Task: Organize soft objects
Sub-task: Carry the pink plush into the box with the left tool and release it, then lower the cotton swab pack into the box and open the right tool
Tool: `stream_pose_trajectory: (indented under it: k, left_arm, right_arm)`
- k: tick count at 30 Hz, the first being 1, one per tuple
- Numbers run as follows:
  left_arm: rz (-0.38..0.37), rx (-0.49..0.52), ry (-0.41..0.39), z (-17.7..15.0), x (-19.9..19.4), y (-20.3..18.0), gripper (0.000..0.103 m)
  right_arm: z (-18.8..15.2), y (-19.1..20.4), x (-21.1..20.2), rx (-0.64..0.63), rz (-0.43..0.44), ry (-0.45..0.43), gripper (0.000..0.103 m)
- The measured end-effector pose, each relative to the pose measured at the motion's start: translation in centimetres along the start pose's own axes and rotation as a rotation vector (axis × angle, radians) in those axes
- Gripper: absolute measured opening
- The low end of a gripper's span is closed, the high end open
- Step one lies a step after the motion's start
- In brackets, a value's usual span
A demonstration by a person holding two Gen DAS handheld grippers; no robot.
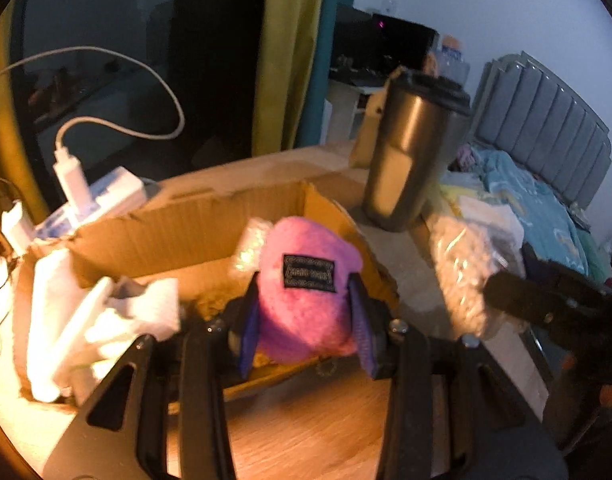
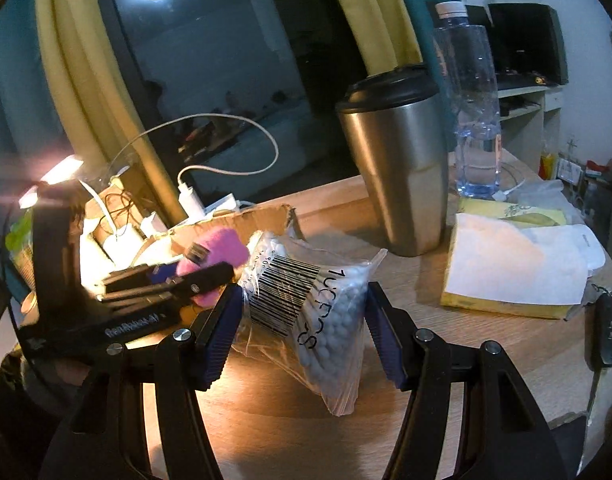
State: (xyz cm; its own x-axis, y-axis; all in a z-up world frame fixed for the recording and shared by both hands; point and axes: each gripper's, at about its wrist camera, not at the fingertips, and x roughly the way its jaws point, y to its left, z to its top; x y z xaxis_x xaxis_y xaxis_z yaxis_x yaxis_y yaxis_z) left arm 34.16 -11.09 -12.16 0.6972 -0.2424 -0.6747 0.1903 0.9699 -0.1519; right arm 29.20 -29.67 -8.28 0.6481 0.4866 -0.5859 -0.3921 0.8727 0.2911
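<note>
Pink plush toy (image 1: 306, 292), clamped by the left gripper (image 1: 306, 320) above the cardboard box (image 1: 194, 224), could be snagged on its rim, while the bag of cotton balls (image 2: 306, 312), clamped by the right gripper (image 2: 302, 328), could slip.

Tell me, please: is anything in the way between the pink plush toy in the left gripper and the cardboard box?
Nothing visible blocks it. The left gripper holds the pink plush toy at the open cardboard box. White soft items fill the box's left part; the space behind the toy looks free.
</note>
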Motion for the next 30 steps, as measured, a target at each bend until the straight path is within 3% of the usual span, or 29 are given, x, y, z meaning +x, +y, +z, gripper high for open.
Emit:
stream_pose_trajectory:
  k: [3,4,6,13,23,30]
  left_arm:
    - [0.010,0.012,0.019,-0.1,0.9,-0.3,0.045]
    - [0.012,0.012,0.028,-0.1,1.1,-0.2,0.053]
    - [0.005,0.007,0.033,-0.3,1.2,-0.1,0.058]
    - [-0.017,0.031,-0.011,-0.2,-0.9,0.3,0.059]
    - [-0.017,0.012,-0.124,-1.8,-6.3,4.1,0.060]
    - [0.046,0.009,-0.129,-2.9,-7.1,6.7,0.060]
  right_arm:
    - [0.1,-0.5,-0.1,0.018,-0.018,-0.006,0.065]
    - [0.1,-0.6,-0.1,0.023,-0.022,-0.008,0.065]
    - [0.1,-0.7,-0.1,0.030,-0.033,-0.008,0.065]
    - [0.5,0.1,-0.3,0.031,-0.052,-0.013,0.065]
    - [1.5,3.7,0.9,-0.027,-0.043,-0.004,0.065]
    - [2.2,6.5,3.3,-0.084,-0.031,0.029,0.065]
